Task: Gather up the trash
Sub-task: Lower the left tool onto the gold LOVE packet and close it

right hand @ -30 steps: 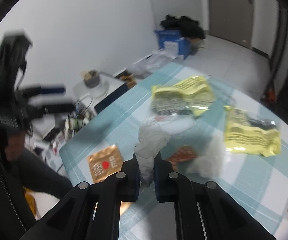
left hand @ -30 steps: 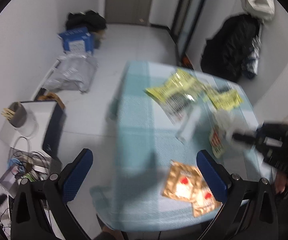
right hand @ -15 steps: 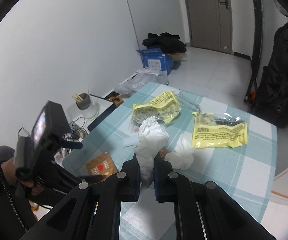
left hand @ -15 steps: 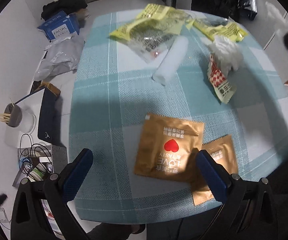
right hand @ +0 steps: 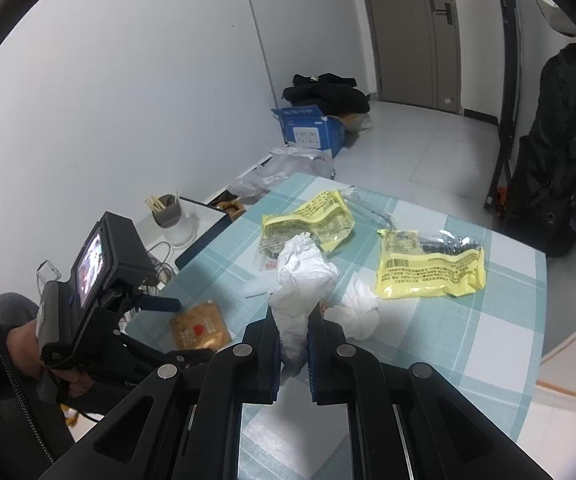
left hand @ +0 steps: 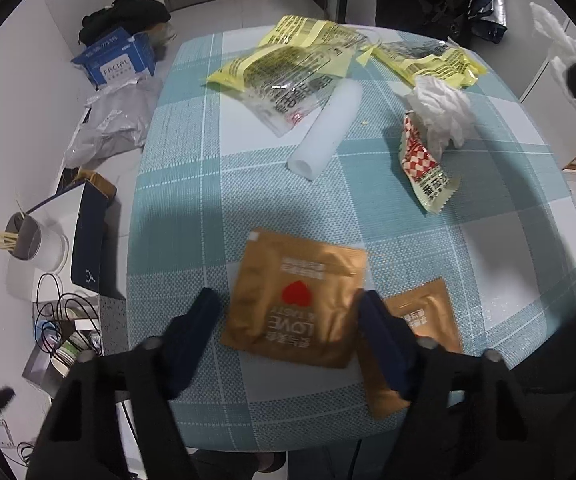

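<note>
A large gold pouch with a red heart [left hand: 300,276] lies flat near the front edge of the teal checked table [left hand: 192,184]. My left gripper [left hand: 288,312] points down over it. Its jaws are closing with the pouch between them, and the left pad still stands clear of it. A smaller gold pouch [left hand: 424,312] lies partly under the right finger. My right gripper [right hand: 293,320] is shut on a crumpled white tissue [right hand: 302,272], held above the table. Further back lie two yellow wrappers [left hand: 288,60] [left hand: 428,60], a white tube [left hand: 328,128], a red-and-white sachet [left hand: 424,160] and another tissue [left hand: 440,112].
On the floor to the left are a blue box [left hand: 116,64], a grey plastic bag [left hand: 112,120], a cup of sticks [left hand: 28,236] and loose cables [left hand: 56,308]. A black coat [right hand: 556,160] hangs at the far right. A person's hand [right hand: 20,344] holds the left gripper.
My left gripper has come down over the large gold pouch and its fingers have narrowed around it. My right gripper has drawn back and up with the tissue.
</note>
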Demonstrator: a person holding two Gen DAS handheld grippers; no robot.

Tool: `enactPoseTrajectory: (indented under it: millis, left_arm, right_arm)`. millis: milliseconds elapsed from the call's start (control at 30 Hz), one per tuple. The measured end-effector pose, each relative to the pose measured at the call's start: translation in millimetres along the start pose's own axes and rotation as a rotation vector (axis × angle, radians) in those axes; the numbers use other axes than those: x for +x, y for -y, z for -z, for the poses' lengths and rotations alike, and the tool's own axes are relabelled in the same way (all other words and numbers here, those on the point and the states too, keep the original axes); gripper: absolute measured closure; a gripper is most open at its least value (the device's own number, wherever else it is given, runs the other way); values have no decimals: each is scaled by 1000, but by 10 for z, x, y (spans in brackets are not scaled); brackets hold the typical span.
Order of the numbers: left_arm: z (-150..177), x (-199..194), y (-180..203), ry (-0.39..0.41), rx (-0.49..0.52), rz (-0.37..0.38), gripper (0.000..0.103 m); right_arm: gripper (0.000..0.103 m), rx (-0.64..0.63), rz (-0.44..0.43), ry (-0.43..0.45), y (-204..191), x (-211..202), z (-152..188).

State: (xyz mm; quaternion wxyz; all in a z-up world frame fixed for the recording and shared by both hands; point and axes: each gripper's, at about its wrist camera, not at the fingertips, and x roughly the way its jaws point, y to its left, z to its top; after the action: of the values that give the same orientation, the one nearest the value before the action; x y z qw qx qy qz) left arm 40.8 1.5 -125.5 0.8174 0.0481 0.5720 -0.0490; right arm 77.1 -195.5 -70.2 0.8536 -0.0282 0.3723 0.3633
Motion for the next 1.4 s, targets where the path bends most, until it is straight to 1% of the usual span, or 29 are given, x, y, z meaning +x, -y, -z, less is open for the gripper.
enactPoseTrajectory:
  millis: [67,200,233,267,433,467,600,733,767,933,967,1067,1233,1400]
  left_arm:
    - [-10,9,-2,0,2,2,42]
    - [-12,5,-5,5,5,7,48]
    - [-12,2,-3,7,5,6,52]
    - [-12,-7,-4,13,6,5,59]
    - [-19,-12,-19,16,1,14,62]
    - [-17,-13,-15,20,4,14,64]
    - [-16,-16,-9,25,5,14,66]
    - [-44,-34,-60,24,-32,47,70]
    - [-53,-43,-74,26,-40,59,85]
    - [-85,-42,-145,20,-89,102,86]
    - [-91,-44,-148,20,-93,106,88]
    - [-99,-86,-147,38,-97,112,93]
    - [-116,-152,-205,51,-135,132,97]
    - [-142,-226,-296,75,-172,136,100]
  right_arm:
    - [93,4,0,2,5,-1,-3]
    - [93,3,-1,10,-13,-12,-7]
    - [93,0,1,11,-23,-13,-6]
    - [93,-1,1,11,-28,-15,-6]
    - [93,9,12,1,-8,22,4]
    - [93,11,14,1,-5,23,-1]
    - [93,8,13,11,-22,3,-8]
    - [93,7,14,9,-25,0,-2]
    - [93,8,15,8,-22,-1,0]
    - [93,11,15,15,-17,-23,-8]
    - [93,10,14,16,-19,-29,-6]
    - [93,6,17,15,-27,-33,-4]
    - [93,9,17,22,-22,-49,-1]
    - [93,10,17,20,-15,-55,-2]
